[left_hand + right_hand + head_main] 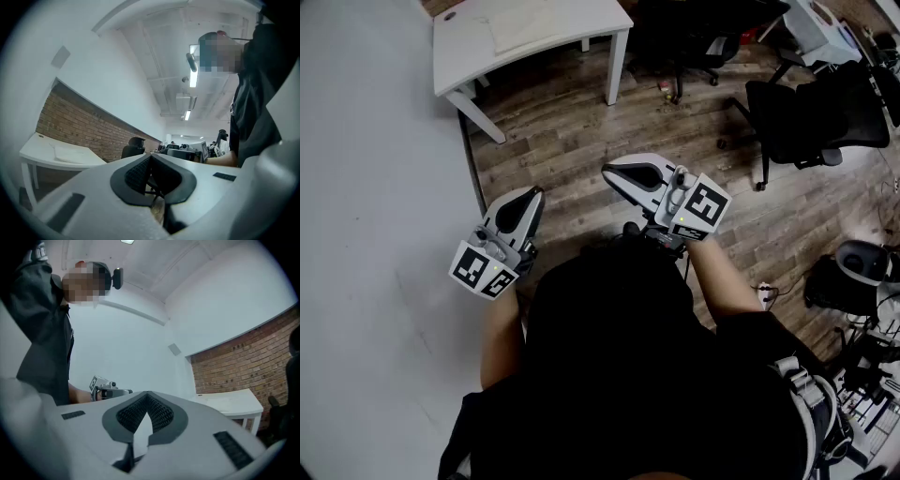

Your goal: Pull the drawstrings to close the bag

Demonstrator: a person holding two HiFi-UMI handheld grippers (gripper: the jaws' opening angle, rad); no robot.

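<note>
We hold the white-and-grey left gripper (528,197) and right gripper (615,174) above the brown wood-plank floor (572,131), both clamped shut and empty; no drawstring bag shows in any view, so the whole pull is left to do

left gripper (532,194): white wall (366,187) alongside | ahead: open wood floor (572,141) | beyond: white table (534,37), black chairs (811,117)

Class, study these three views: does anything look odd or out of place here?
Yes: no bag or drawstring shows in any view. The left tongs and right tongs are both shut on nothing, held in the air above the floor, apart from the white table.
</note>
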